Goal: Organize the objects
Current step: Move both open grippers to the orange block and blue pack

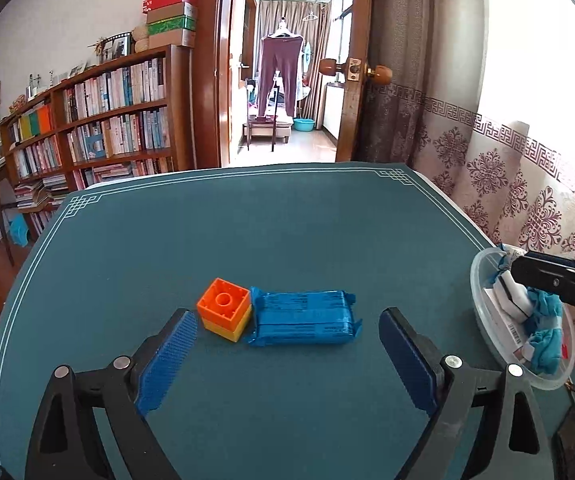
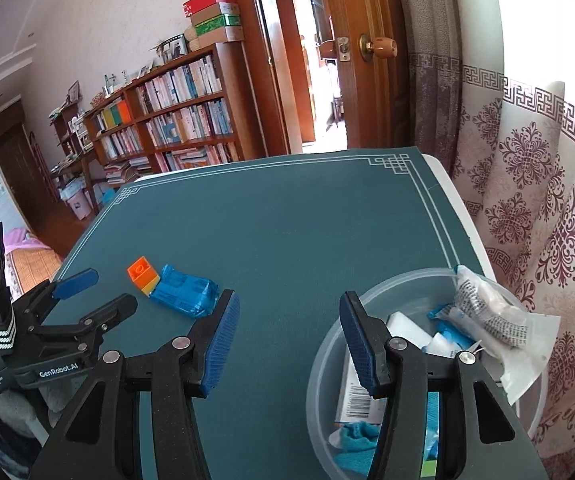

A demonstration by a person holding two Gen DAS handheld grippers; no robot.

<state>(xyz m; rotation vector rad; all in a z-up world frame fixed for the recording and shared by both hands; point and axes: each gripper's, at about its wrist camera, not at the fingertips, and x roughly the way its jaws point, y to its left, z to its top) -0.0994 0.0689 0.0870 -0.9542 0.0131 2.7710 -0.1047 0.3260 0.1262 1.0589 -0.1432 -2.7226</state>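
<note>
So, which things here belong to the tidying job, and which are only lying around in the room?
Job:
- orange and yellow block
- blue packet
- clear bowl with the packets already in it
- left claw, open
- right claw, open

Just around:
- bookshelf
- curtain
- door

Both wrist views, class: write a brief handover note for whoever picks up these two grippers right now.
Left gripper: open, empty, aimed at the mat items.
Right gripper: open, empty, beside the bowl.
On the mat: orange and yellow block touching the blue packet.
Done: several packets and a blue cloth lie in the bowl.
Left: block and blue packet probably go in next.
</note>
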